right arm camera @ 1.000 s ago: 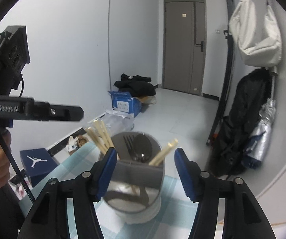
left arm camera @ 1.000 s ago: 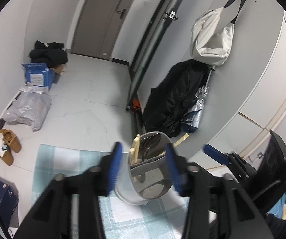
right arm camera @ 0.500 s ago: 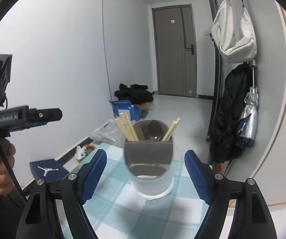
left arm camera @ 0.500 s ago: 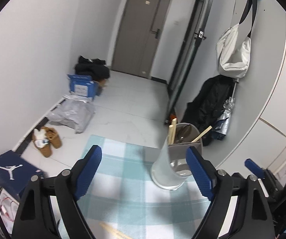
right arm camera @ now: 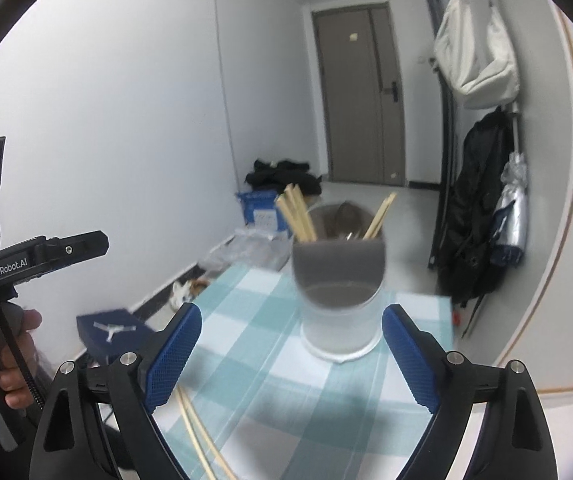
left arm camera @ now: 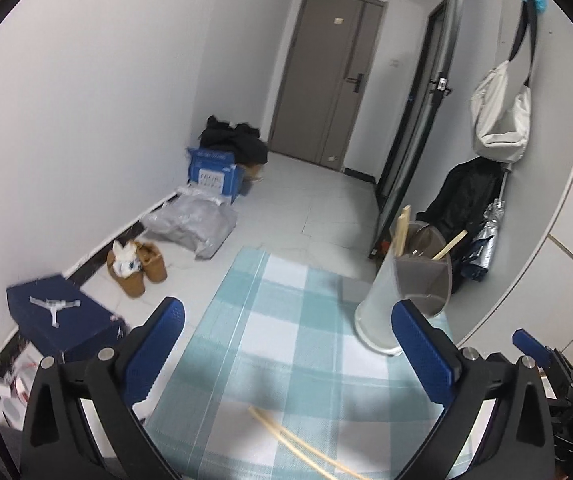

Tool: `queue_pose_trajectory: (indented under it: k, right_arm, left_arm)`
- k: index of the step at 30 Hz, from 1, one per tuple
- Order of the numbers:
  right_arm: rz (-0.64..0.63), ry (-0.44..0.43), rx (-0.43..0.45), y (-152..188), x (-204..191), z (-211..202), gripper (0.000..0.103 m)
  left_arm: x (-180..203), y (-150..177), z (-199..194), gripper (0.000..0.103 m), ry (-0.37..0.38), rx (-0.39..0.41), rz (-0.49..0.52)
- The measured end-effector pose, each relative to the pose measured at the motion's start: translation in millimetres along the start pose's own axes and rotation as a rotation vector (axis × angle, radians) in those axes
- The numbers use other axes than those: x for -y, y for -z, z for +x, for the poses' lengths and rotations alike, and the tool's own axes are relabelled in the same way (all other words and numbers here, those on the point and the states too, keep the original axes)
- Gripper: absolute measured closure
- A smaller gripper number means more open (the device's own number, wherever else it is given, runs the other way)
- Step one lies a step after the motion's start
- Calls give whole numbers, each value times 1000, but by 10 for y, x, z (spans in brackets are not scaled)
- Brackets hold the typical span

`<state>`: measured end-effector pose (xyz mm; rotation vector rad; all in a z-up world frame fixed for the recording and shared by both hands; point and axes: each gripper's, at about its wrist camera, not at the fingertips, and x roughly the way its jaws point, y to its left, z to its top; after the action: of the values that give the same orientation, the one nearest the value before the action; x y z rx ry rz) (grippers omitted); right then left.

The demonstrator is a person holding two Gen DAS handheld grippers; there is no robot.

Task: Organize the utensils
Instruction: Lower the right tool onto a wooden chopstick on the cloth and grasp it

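Frosted plastic holder (right arm camera: pixel 340 300) stands upright on the checked cloth (right arm camera: pixel 246 344), near the bench's far right corner. Chopsticks (right arm camera: pixel 296 216) and dark metal utensils lean inside. Right view only: a hand (right arm camera: pixel 2 364) grips the left claw's handle. Left view only: brown shoes (left arm camera: pixel 136 266) on the floor. Loose chopsticks (left arm camera: pixel 298 446) lie near the front edge. Left claw (left arm camera: pixel 286 354) and right claw (right arm camera: pixel 290 364): fingers wide apart, empty.
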<state>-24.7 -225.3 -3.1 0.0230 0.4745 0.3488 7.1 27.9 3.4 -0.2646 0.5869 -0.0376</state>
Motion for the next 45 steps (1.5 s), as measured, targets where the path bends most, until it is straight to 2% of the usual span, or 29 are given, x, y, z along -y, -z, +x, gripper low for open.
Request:
queue_pose_trajectory:
  k: [3, 8, 11, 18, 22, 23, 25, 27, 31, 38, 41, 43, 45]
  right_arm:
    - [-2, -31, -79, 78, -61, 164, 11]
    - [-24, -48, -228, 184, -154, 520, 11]
    - [-82, -70, -333, 282, -295, 774, 13]
    - [-235, -160, -499, 572, -793, 1348, 31]
    - [-325, -185, -560, 758, -1046, 1578, 44]
    - [-345, -192, -573, 790, -1086, 1619, 45]
    - [-388, -205, -602, 854, -1177, 1705, 59]
    - [-415, -217, -622, 883, -1248, 1743, 67]
    - [-470, -207, -637, 900, -1346, 1777, 73]
    - [-470, -239, -654, 856, -1403, 1860, 80]
    - [-467, -262, -666, 825, -1452, 1918, 88]
    - [-488, -265, -676, 829, -1491, 1918, 99]
    - [-516, -256, -672, 845, -1497, 1892, 100]
  left_arm:
    - [-137, 72, 140, 1, 13, -53, -46]
    - [-393, 81, 295, 1, 14, -94, -117]
    - [-500, 80, 343, 1, 7, -105, -137]
    - [-809, 92, 433, 1, -22, -151, -239]
    - [-976, 69, 402, 1, -42, -133, -297]
    - [-986, 63, 419, 1, -48, -128, -303]
    - [-1034, 72, 446, 1, -88, -125, -317]
    - [-1091, 74, 471, 1, -94, -124, -340]
    - [-1137, 78, 494, 1, -76, -141, -380]
    - [-1157, 59, 489, 1, -76, -145, -388]
    - [-1190, 60, 516, 1, -73, -154, -407]
    - [-1208, 68, 524, 1, -85, -156, -412]
    - [-1213, 72, 523, 1, -95, -154, -418]
